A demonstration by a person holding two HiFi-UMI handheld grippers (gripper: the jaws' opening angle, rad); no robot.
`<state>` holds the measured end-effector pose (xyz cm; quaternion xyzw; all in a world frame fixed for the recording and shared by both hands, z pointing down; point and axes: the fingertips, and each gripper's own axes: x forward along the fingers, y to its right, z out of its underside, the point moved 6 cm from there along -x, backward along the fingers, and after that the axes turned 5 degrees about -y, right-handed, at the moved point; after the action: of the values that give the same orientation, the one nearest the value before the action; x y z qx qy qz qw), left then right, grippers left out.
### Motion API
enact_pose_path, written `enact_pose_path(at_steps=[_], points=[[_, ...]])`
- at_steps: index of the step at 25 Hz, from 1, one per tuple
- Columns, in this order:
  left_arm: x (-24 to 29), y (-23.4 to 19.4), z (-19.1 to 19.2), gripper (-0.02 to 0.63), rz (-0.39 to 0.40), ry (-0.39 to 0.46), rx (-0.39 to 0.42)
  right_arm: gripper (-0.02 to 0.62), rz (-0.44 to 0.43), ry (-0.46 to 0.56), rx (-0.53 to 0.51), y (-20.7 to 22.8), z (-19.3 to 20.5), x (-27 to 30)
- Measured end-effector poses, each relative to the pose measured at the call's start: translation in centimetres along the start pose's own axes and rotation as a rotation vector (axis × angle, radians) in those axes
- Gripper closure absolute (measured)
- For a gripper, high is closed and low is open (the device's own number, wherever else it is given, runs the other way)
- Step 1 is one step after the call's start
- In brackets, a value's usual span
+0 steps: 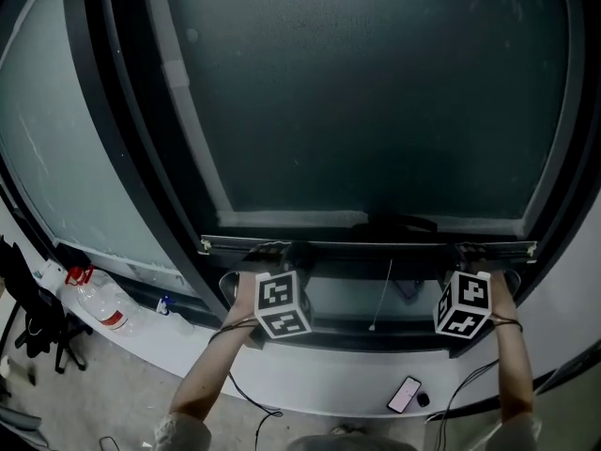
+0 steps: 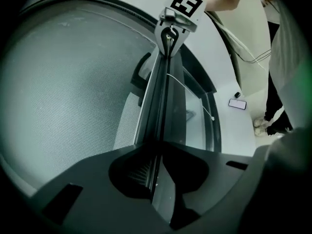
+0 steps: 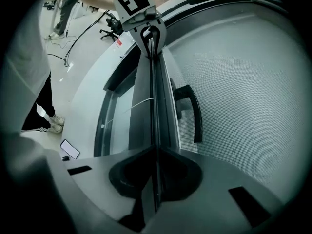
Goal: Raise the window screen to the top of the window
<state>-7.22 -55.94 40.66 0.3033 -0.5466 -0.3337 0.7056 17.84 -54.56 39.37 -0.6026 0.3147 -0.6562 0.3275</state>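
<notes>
Head view showing grey mesh window screen (image 1: 376,101) filling its dark frame (image 1: 141,158), left gripper (image 1: 277,251) and right gripper (image 1: 470,251) both clamping its slim metal bottom rail (image 1: 366,247) near the sill, white pull cord (image 1: 383,294) hanging between them, smartphone (image 1: 405,394) lying on pale floor.

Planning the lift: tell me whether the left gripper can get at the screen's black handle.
Probably yes. The left gripper grips the bottom rail, and the black handle sits further along that rail with nothing between them; it would have to let go first.
</notes>
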Motion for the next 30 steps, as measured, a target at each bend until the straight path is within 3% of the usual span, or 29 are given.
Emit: enact_pose_path(at_steps=[5, 13, 20, 30], points=[[0.0, -0.2, -0.3, 0.551, -0.038, -0.049, 0.082, 0.565, -0.003, 0.011, 0.013, -0.1, 0.1, 0.0], [0.2, -0.1, -0.3, 0.578, 0.010, -0.050, 0.075, 0.566, -0.015, 0.019, 0.010, 0.0, 0.1, -0.1], [0.4, -0.8, -0.6, 0.583, 0.170, -0.096, 0.077, 0.569, -0.142, -0.019, 0.035, 0.7, -0.2, -0.1], [0.5, -1.4, -0.6, 0.588, 0.313, -0.100, 0.092, 0.577, -0.274, -0.058, -0.030, 1.3, -0.6, -0.2]])
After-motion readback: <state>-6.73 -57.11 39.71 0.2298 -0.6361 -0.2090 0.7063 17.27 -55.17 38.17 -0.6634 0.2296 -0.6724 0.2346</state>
